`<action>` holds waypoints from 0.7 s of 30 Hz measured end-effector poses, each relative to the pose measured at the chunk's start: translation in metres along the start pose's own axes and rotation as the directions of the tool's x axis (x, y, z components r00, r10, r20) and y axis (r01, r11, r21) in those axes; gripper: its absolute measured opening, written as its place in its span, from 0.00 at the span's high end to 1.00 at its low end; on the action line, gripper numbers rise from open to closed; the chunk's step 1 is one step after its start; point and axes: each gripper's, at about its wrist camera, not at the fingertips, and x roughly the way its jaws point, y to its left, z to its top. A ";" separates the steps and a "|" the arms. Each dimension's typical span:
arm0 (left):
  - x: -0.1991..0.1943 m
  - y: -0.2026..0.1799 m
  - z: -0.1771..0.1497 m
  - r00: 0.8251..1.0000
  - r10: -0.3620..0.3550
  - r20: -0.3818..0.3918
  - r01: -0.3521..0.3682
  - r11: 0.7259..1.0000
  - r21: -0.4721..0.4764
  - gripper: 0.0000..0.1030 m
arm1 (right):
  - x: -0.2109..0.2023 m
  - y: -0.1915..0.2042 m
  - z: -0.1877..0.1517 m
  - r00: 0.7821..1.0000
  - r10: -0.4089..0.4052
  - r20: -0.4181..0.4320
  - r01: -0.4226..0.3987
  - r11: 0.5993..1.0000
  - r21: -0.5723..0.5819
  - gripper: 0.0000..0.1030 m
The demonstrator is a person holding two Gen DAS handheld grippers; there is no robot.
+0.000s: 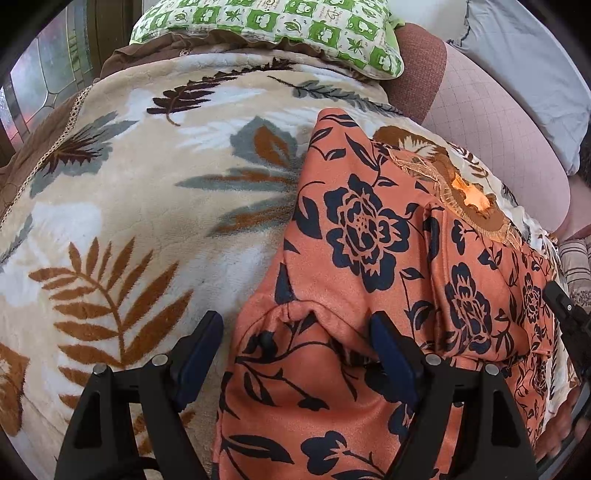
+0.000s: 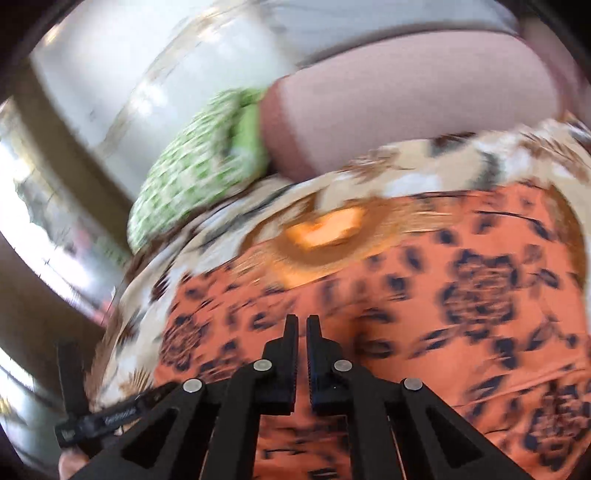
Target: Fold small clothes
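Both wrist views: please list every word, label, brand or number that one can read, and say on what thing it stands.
No text can be read with certainty.
Green patterned pillow: small script in some cream squares, too small to read.
Black strap-like piece at the lower left of the right wrist view: a line of white lettering, too blurred to read.
Orange floral garment and leaf-print blanket: patterns only, no writing.

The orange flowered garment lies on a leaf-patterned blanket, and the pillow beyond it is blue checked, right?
Not quite. The pillow is green and white checked, not blue, as the left wrist view shows. The rest holds: the orange flowered garment does lie on the leaf-patterned blanket.
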 end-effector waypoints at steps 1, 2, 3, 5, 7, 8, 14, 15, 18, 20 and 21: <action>0.000 0.000 0.000 1.000 0.003 0.000 -0.003 1.000 0.000 0.20 | -0.002 -0.008 0.003 1.000 0.008 -0.016 -0.008 1.000 0.019 0.95; 0.001 -0.001 0.000 1.000 0.006 0.000 -0.006 1.000 -0.001 0.20 | -0.003 -0.009 0.004 0.998 0.044 -0.037 -0.043 0.999 0.019 0.91; 0.001 -0.002 0.000 1.000 0.009 0.001 -0.009 1.000 0.000 0.20 | -0.004 -0.006 0.004 0.995 0.083 -0.060 -0.082 0.997 0.013 0.91; 0.002 -0.004 0.001 1.000 0.017 0.003 -0.017 1.000 0.005 0.20 | 0.000 0.018 -0.002 0.985 0.132 -0.112 -0.140 0.988 -0.067 0.91; 0.002 -0.005 0.000 1.000 0.019 0.006 -0.019 1.000 0.010 0.20 | 0.007 0.042 -0.015 0.980 0.135 -0.149 -0.159 0.973 -0.166 0.91; 0.002 -0.004 0.000 1.000 0.016 0.006 -0.016 1.000 0.009 0.20 | 0.014 0.054 -0.024 0.975 0.131 -0.179 -0.168 0.963 -0.209 0.91; 0.000 0.002 0.000 1.000 -0.015 -0.001 0.015 1.000 -0.002 0.20 | 0.039 0.092 -0.058 0.964 0.092 -0.251 -0.176 0.925 -0.338 0.91; 0.000 0.004 0.000 1.000 -0.022 -0.002 0.022 1.000 -0.004 0.20 | 0.040 0.098 -0.062 0.966 0.085 -0.243 -0.171 0.919 -0.356 0.91; -0.001 0.007 0.000 0.999 -0.040 -0.006 0.040 0.999 0.000 0.20 | 0.041 0.104 -0.067 0.968 0.088 -0.235 -0.172 0.914 -0.368 0.64; -0.001 0.009 0.000 0.999 -0.050 -0.009 0.050 0.999 0.002 0.20 | 0.041 0.106 -0.068 0.969 0.102 -0.227 -0.182 0.912 -0.367 0.15; -0.001 0.010 0.000 0.999 -0.054 -0.010 0.054 0.999 0.002 0.20 | 0.040 0.106 -0.070 0.968 0.124 -0.217 -0.197 0.912 -0.359 0.16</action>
